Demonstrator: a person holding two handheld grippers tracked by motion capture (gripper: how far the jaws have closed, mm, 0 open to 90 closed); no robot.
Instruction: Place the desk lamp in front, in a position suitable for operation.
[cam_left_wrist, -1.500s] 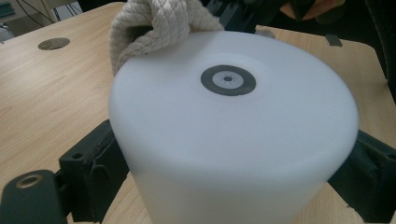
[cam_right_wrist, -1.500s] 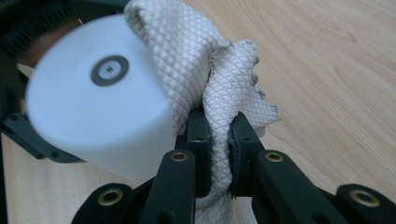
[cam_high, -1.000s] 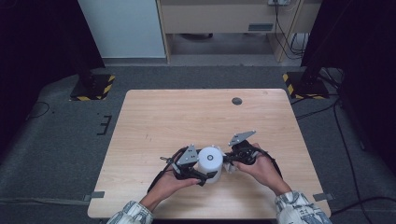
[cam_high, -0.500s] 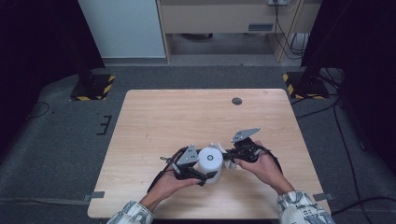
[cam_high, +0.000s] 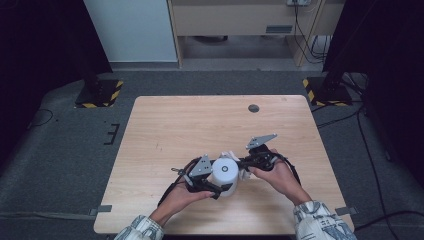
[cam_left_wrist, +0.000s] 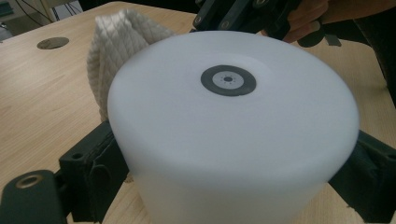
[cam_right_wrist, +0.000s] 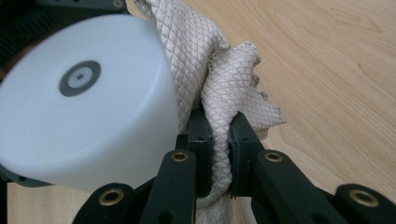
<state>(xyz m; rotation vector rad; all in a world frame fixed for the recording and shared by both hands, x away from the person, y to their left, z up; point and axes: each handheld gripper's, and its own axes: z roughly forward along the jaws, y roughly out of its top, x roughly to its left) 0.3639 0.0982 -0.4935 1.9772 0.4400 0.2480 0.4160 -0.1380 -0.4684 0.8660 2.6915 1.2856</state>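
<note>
A white cylinder (cam_high: 225, 171) with a grey ring mark on its top stands upright near the table's front edge. My left gripper (cam_high: 223, 183) is shut on it, one jaw on each side of its wall (cam_left_wrist: 233, 140). A white quilted cloth (cam_right_wrist: 219, 88) is bunched against the cylinder's (cam_right_wrist: 84, 107) far side. My right gripper (cam_right_wrist: 219, 156) is shut on a fold of that cloth, right beside the cylinder. From above, the right gripper (cam_high: 244, 165) comes in from the right, with the cloth (cam_high: 231, 155) peeking out behind the cylinder.
The pale wooden table (cam_high: 190, 125) has a round grey cable grommet (cam_high: 253, 108) at the back right. Both hands and patterned sleeves come in at the front edge. Stand bases with yellow-black tape (cam_high: 100, 94) sit on the floor beyond the table.
The right gripper with the cloth has shifted slightly away from the person, along the cylinder's side. The left hand and the cylinder have stayed put.
</note>
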